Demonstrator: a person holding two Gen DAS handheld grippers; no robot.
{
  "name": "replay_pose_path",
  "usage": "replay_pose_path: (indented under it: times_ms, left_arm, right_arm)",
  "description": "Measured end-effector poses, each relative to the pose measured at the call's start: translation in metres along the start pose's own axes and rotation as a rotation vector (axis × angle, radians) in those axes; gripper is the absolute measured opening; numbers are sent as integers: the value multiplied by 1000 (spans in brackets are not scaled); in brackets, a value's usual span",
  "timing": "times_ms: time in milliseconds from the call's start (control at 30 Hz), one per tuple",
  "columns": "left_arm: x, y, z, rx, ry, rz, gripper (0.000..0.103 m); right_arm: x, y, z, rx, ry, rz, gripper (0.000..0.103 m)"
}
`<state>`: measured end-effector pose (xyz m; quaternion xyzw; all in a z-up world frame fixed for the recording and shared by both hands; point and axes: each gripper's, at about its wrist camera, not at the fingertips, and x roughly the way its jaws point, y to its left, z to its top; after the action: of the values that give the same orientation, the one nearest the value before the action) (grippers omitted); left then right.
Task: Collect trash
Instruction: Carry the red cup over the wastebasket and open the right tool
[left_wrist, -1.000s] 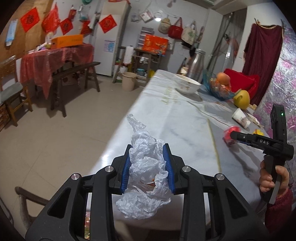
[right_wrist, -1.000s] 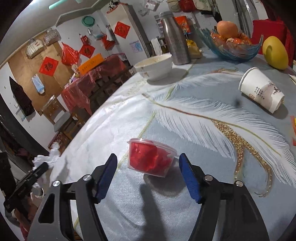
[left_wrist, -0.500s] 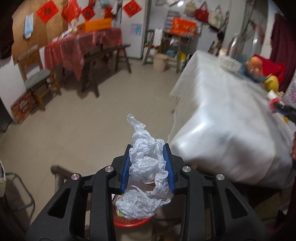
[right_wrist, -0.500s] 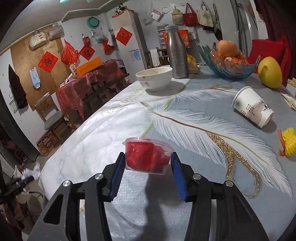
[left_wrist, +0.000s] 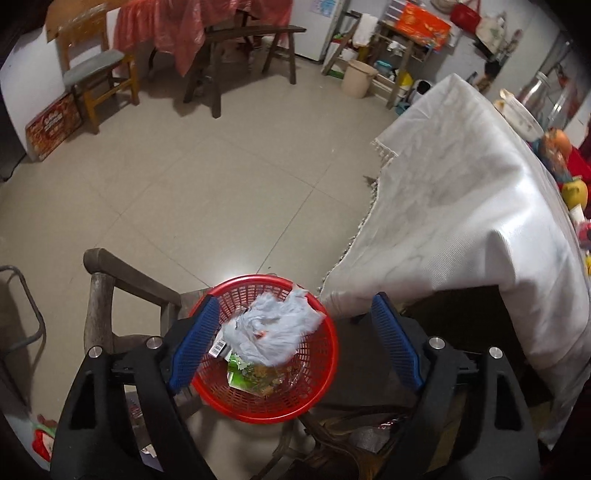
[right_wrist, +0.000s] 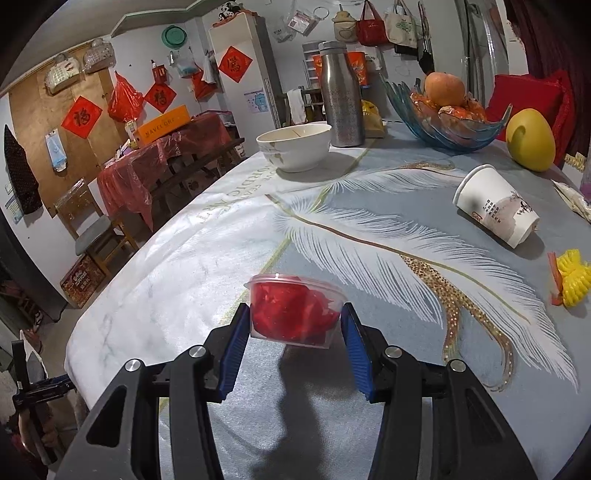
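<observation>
In the left wrist view my left gripper is open and empty above a red mesh basket. A crumpled white plastic bag lies in the basket on top of other wrappers. In the right wrist view my right gripper is shut on a clear plastic cup with red contents, held just above the tablecloth. A tipped white paper cup and a yellow scrap lie on the table to the right.
A white bowl, a steel flask, a blue glass fruit bowl and a yellow fruit stand at the table's far end. The basket sits beside a wooden chair, next to the table's draped corner.
My left gripper swung from the table down over the basket, opened, and the white bag dropped in. My right gripper closed on the red cup and lifted it slightly.
</observation>
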<state>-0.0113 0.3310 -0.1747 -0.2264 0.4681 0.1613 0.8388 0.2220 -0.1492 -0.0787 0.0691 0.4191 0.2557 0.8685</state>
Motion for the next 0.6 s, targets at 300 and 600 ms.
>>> replay_pose_path:
  times_ms: [300, 600]
  left_arm:
    - [-48, -12, 24, -51, -181, 29, 91]
    - [-97, -41, 39, -171, -436, 11, 96]
  right_arm:
    - [-5, 2, -1, -8, -23, 6, 50]
    - [-9, 5, -3, -23, -41, 4, 50]
